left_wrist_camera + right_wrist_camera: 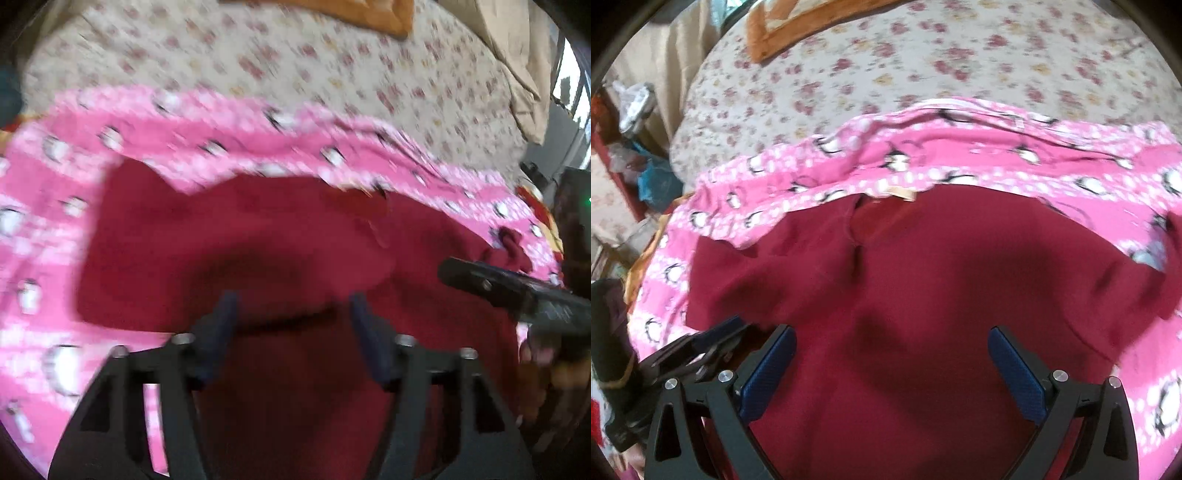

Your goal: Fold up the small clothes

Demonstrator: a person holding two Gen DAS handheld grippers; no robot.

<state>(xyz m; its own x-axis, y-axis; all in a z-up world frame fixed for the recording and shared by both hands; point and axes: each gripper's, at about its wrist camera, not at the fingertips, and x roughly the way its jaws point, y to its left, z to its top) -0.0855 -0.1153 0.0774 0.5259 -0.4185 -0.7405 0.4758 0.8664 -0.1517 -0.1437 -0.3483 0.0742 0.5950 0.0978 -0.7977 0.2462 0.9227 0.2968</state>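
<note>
A dark red garment [923, 280] lies spread flat on a pink cloth printed with penguins [886, 158], which in turn covers part of a bed under a cream sheet with small red flowers [871, 62]. In the right wrist view the red garment fills the middle and lower part of the picture, with a short seam or slit running down from its far edge near a pale label on the pink cloth (the motion blur makes the detail there hard to read). One corner of the garment reaches toward the right over the pink cloth, slightly rumpled. The right gripper [892, 365] hovers over the garment with its blue-padded fingers [768, 373] wide apart and nothing between them but the cloth lying below; the pads do not press on it. The left gripper [291, 317] likewise stands released above the red fabric, its dark fingers [221, 321] spread, with a dark crease of the garment showing between them. Each gripper appears in the other's view: the right one enters the left wrist view from the right edge, and the left one sits just beside the right gripper's left finger. At the far edge of the bed lies an orange-brown blanket [775, 33]. Left of the bed, in the right wrist view, is a cluttered red shelf [624, 122] with bags on it.
</note>
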